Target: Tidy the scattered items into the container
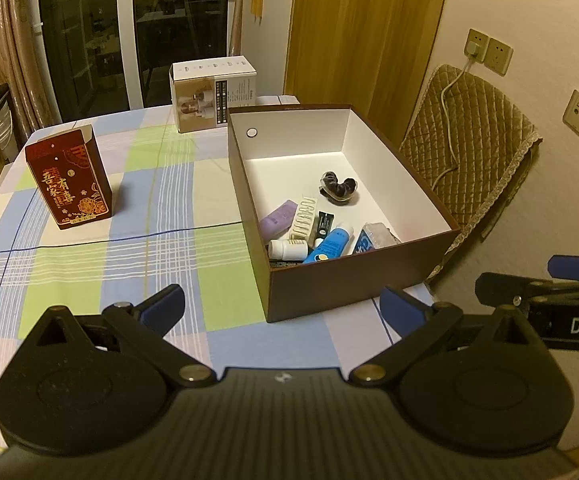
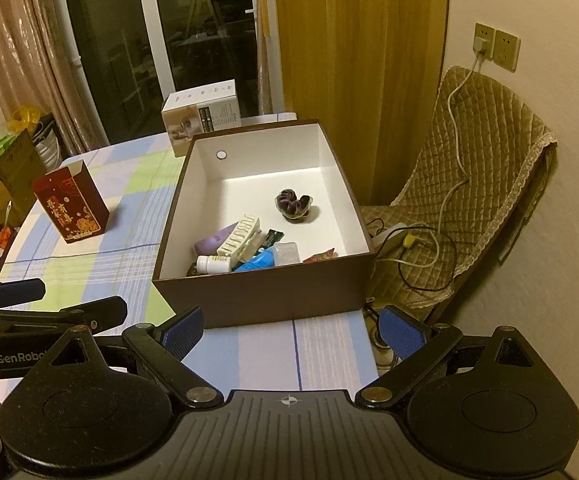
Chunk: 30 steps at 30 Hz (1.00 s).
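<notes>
Left wrist view: the left gripper point(image 1: 281, 308) hangs with fingers apart, empty, before the brown box point(image 1: 353, 284) holding the small items point(image 1: 313, 236). Right wrist view: the right gripper point(image 2: 293, 334) likewise spread, empty, facing the box's near wall.

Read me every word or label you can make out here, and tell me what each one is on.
"DAS": right tool, cut off at the frame edge.
"GenRobo": left tool, also cut off.
Gold Chinese characters: red box, too blurred to read.
Fine print: white box, unreadable.
Blue tube in the brown box: label unreadable.
</notes>
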Tool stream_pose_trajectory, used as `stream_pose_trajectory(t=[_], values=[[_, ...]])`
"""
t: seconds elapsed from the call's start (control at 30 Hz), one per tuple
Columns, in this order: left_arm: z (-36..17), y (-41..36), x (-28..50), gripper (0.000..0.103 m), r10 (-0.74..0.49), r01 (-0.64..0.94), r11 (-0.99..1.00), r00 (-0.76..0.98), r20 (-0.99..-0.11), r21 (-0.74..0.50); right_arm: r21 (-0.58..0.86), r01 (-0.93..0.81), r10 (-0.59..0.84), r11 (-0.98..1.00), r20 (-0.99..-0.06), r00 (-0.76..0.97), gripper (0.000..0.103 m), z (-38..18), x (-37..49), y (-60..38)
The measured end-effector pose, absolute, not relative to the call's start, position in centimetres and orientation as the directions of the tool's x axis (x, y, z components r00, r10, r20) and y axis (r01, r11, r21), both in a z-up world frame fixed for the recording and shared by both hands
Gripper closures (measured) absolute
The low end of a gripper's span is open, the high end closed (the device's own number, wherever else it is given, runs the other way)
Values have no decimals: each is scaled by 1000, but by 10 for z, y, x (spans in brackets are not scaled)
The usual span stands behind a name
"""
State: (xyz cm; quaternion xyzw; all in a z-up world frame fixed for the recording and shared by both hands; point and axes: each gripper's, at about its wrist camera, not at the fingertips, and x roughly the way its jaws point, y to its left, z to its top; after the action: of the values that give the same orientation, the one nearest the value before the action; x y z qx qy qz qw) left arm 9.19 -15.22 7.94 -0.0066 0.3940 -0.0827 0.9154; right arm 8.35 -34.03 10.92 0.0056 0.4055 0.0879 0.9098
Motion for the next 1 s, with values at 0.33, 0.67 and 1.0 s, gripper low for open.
stream_pose_trajectory(t=[0.33, 0.67, 1.0], values=[[77, -156, 92, 1, -159, 151, 986, 671, -724, -76, 83, -154, 164, 985, -743, 648, 4, 107, 86, -342], [74, -154, 93, 1, -156, 150, 986, 670, -725, -74, 85, -155, 166, 984, -752, 638, 4, 102, 88, -340], [71, -153, 94, 1, -152, 145, 987, 671, -726, -72, 85, -154, 165, 984, -753, 637, 4, 101, 90, -341]])
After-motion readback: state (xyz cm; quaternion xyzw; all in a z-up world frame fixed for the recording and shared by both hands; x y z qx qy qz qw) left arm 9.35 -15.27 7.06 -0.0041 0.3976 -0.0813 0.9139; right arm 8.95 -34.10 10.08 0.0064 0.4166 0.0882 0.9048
